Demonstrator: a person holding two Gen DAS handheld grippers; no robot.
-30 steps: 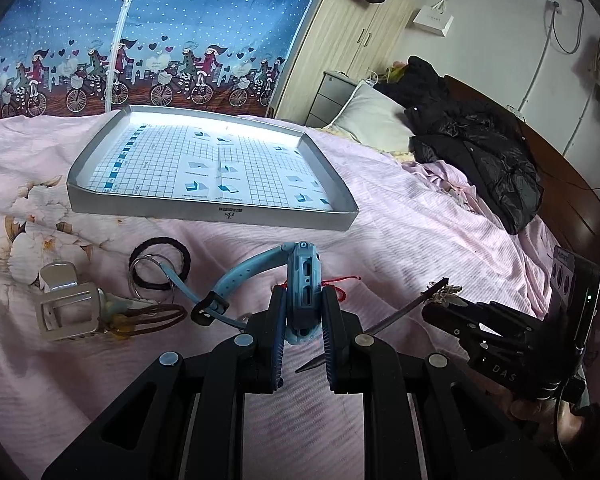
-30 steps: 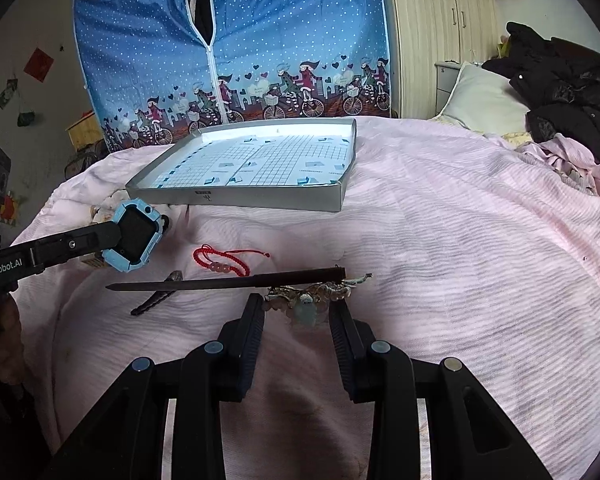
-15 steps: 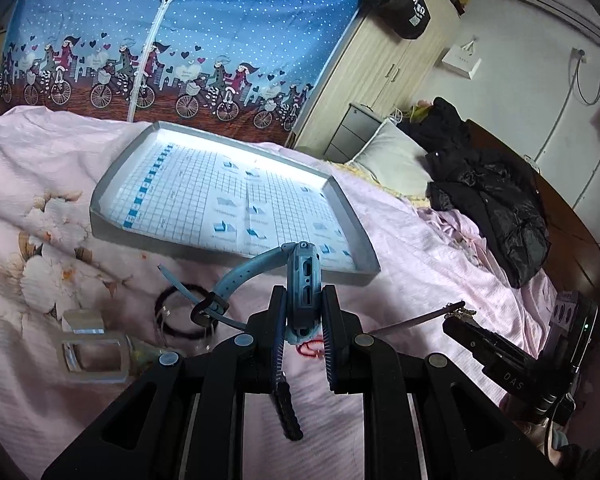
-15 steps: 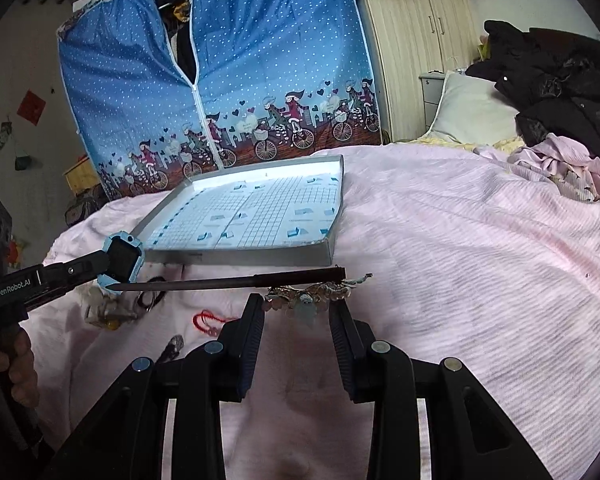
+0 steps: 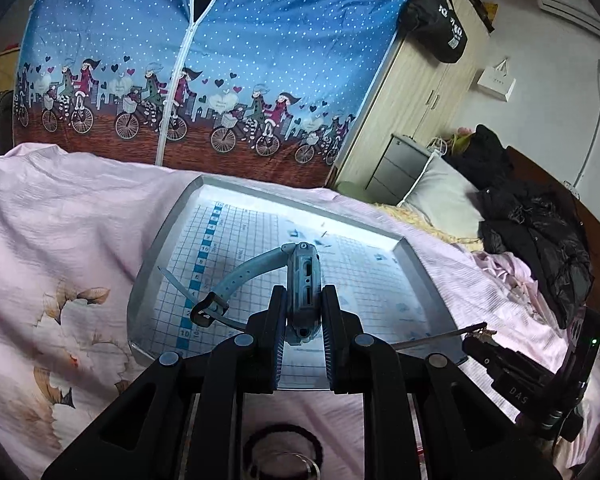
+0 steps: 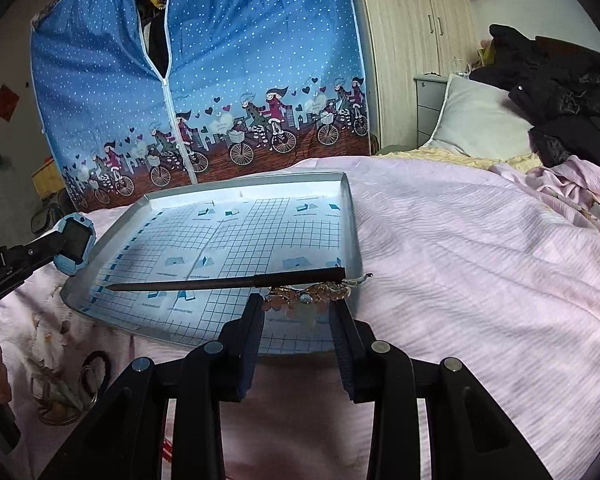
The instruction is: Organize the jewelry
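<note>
A blue watch (image 5: 303, 292) is pinched in the left gripper (image 5: 303, 336) above the tray (image 5: 416, 268). A hairpin (image 6: 228, 282) is pinched in the right gripper (image 6: 300, 312) over the tray's near edge. Next, both should be lowered and let go gently.

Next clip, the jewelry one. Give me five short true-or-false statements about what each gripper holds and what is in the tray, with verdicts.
1. The left gripper holds a blue watch edge-on between its fingers. True.
2. The right gripper is open and carries nothing. False: it grips the ornament end of a dark hairpin.
3. The tray already has a necklace lying in it. False: only its grid-printed floor shows.
4. A black hair tie lies on the pink bedspread, outside the tray. True.
5. The watch strap is buckled shut into a ring. False: its strap ends hang loose to the left.
</note>
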